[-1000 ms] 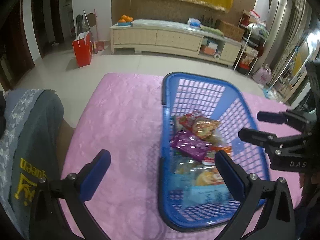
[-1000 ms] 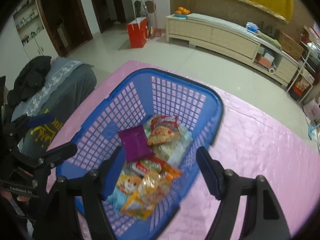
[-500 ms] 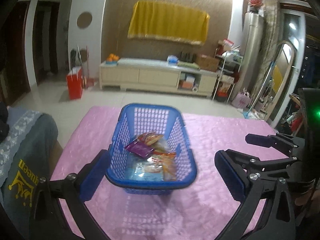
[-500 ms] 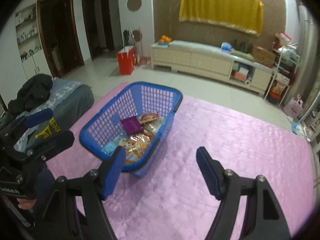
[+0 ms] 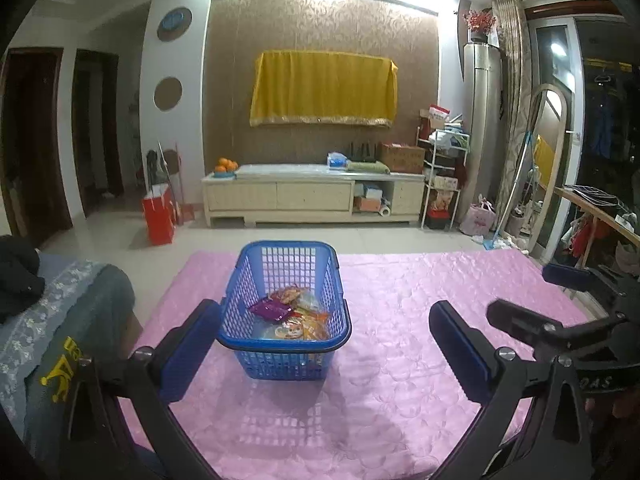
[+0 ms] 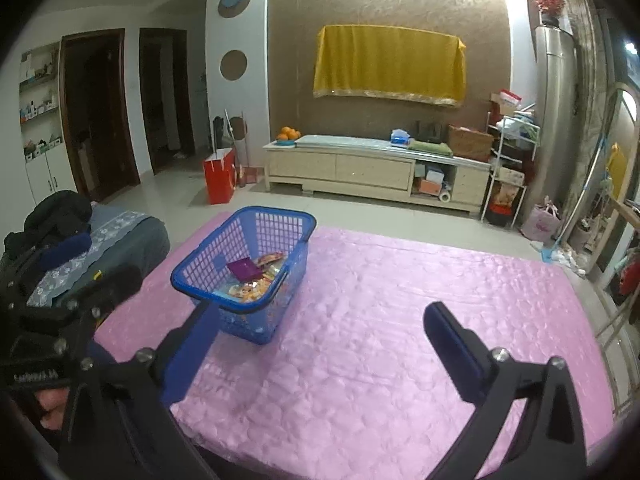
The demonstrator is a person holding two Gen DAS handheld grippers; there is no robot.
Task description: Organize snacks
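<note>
Both your hand-held grippers, left [image 5: 324, 354] and right [image 6: 312, 350], are wide open and empty; right just opened. Snack packets [image 5: 290, 314] sit in the blue basket [image 5: 240, 344] far-left on the pink tabletop [image 6: 400, 300], so looks finished, just back away clear.

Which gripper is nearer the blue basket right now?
Left. The left gripper faces the blue basket almost head-on, basket just beyond its fingertips. The right gripper sits off to the basket's right; both are open and clear of it.

One blue basket [image 5: 285, 344], two tools, several snack packets [image 5: 288, 314].
</note>
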